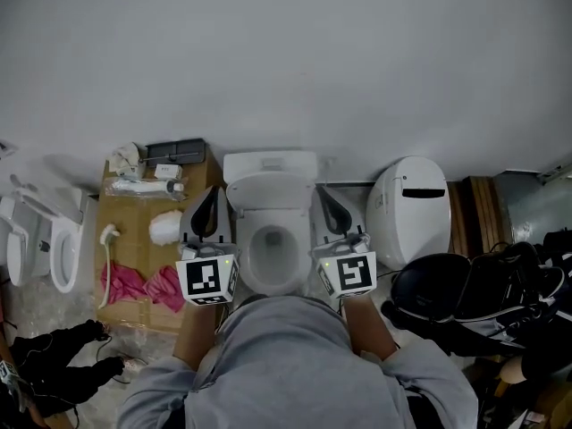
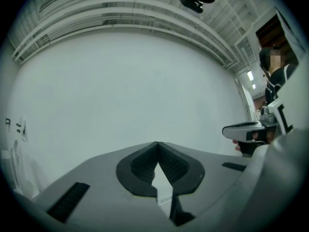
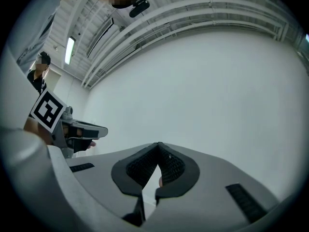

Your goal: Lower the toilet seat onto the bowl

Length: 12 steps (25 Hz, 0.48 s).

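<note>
Toilets: three along the wall; task toilet (image 1: 268,166) in the middle.
Seat (image 1: 270,216): one, on that toilet, between both grippers; up or down, cannot tell.
Feel: likely hard, light, smooth; hinged at the back, may slam.
Hold: front edge.
Grippers: two, left gripper (image 2: 157,145) and right gripper (image 3: 158,145), both closed, nothing inside.

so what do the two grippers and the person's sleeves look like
The left hand-held gripper and right hand-held gripper each have a pale grey body, black ribbed pads and a cube with black-and-white square markers. The person wears a grey top; the forearms are uncovered.
</note>
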Each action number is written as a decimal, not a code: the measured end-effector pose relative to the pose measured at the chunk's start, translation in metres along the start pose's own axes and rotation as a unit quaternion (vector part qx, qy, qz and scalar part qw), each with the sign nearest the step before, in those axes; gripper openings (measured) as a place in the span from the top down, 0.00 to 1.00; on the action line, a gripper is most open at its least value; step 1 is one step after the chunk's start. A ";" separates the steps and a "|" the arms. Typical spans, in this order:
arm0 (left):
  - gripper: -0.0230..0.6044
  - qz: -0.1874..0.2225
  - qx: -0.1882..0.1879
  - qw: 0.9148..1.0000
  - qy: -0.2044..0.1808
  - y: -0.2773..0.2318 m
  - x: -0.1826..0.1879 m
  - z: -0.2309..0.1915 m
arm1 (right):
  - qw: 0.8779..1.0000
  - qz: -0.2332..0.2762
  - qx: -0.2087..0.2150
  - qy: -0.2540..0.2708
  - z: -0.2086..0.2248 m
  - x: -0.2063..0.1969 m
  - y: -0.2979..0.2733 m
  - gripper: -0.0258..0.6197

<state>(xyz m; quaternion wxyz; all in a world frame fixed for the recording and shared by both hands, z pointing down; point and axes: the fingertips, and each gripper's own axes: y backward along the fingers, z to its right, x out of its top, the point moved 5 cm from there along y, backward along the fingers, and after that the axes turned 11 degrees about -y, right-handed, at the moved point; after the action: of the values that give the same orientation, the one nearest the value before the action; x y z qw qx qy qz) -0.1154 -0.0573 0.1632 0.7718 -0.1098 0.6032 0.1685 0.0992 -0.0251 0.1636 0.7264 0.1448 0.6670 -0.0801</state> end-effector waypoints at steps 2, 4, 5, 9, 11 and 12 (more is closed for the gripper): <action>0.96 0.000 -0.001 1.000 -0.001 0.001 0.000 -0.001 | 1.000 0.001 0.000 0.005 -0.001 0.000 0.000 0.96; 0.96 0.000 -0.001 1.000 -0.001 0.003 -0.001 -0.001 | 1.000 0.002 0.002 0.010 -0.003 0.001 0.001 0.96; 0.96 0.001 0.000 1.000 -0.002 0.004 -0.001 -0.001 | 1.000 0.002 0.003 0.011 -0.004 0.001 0.001 0.96; 0.96 0.004 0.004 1.000 -0.003 0.007 0.001 -0.002 | 1.000 0.006 0.008 0.012 -0.007 0.001 0.002 0.96; 0.96 0.005 0.008 1.000 -0.002 0.009 0.001 -0.003 | 1.000 0.004 0.011 0.018 -0.010 0.001 0.002 0.96; 0.96 0.005 0.009 1.000 -0.002 0.010 0.001 -0.004 | 1.000 0.004 0.012 0.020 -0.010 0.001 0.002 0.96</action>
<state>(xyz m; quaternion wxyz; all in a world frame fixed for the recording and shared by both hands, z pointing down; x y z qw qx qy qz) -0.1225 -0.0496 0.1619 0.7732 -0.0989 0.6037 0.1672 0.0905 -0.0196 0.1623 0.7114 0.1578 0.6800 -0.0820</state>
